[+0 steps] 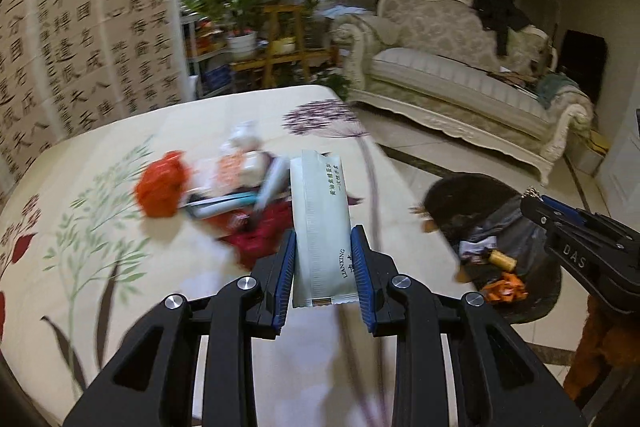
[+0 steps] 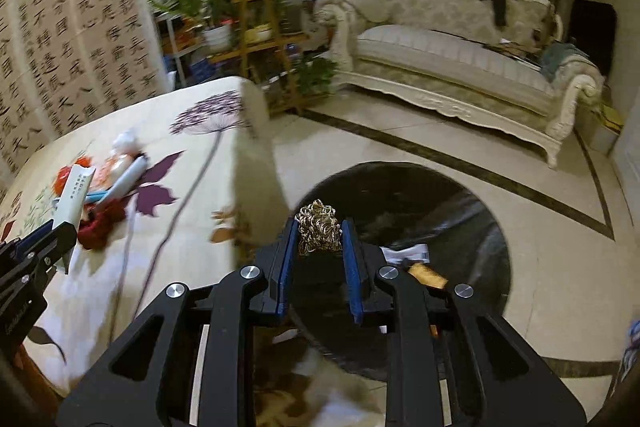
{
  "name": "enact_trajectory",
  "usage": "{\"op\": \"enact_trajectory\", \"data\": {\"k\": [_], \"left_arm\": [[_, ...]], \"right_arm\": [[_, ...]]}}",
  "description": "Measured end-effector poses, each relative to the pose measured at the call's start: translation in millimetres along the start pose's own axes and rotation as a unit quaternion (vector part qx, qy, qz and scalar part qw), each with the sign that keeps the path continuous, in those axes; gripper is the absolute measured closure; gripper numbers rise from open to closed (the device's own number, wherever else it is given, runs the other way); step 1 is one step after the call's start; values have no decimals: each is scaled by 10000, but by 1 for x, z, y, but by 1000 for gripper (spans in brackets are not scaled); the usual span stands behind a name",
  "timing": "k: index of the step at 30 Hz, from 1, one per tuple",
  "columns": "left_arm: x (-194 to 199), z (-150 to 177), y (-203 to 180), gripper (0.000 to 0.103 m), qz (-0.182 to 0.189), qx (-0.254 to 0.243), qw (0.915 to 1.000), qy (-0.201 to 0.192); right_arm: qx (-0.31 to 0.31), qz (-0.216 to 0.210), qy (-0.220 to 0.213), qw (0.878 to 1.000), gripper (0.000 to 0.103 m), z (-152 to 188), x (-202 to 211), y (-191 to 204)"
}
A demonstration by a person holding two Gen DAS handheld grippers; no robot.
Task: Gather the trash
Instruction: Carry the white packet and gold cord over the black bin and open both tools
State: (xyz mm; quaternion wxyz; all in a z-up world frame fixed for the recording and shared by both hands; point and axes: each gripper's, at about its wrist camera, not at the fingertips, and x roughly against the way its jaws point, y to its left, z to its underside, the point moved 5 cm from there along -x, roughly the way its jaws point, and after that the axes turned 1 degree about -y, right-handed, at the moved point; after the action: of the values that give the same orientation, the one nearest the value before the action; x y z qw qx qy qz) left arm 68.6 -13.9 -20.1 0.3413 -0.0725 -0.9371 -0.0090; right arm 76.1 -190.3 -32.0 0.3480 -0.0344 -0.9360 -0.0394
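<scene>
Carry-to-bin step in hand, by my reading, both hand-held grippers loaded. Left hand-held gripper (image 1: 323, 247) was clamped on a white sachet (image 1: 320, 223) printed LANXING, held upright over the desk (image 1: 120, 267) with its floral cloth. Right hand-held gripper (image 2: 319, 247) pinched a tangled metal scourer (image 2: 318, 229) directly above the bin bag (image 2: 460, 211) on the floor. That black-lined bag sat below and right of the left hand-held gripper, off the desk edge, with wrappers and a small bottle already inside.

Next move, likely: part the right jaws to drop the scourer, then swing the left across the desk edge and release the sachet.

More trash lay ahead-left of the left hand-held gripper: orange wrapper (image 1: 162, 185), tubes (image 1: 272, 183), red crumpled piece (image 1: 260, 231), blurred. Draped cloth corner hung beside the bag rim, a possible snag.
</scene>
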Motion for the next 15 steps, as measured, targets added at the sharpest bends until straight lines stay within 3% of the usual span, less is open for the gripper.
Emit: {"op": "enact_trajectory", "data": {"k": [9, 15], "left_arm": [[-24, -7, -64, 74, 397, -372, 9985, 75], [-41, -12, -92, 74, 466, -545, 9974, 123]], "right_arm": [[-271, 308, -38, 9991, 81, 0, -9, -45], [-421, 433, -8, 9982, 81, 1, -19, -66]]}}
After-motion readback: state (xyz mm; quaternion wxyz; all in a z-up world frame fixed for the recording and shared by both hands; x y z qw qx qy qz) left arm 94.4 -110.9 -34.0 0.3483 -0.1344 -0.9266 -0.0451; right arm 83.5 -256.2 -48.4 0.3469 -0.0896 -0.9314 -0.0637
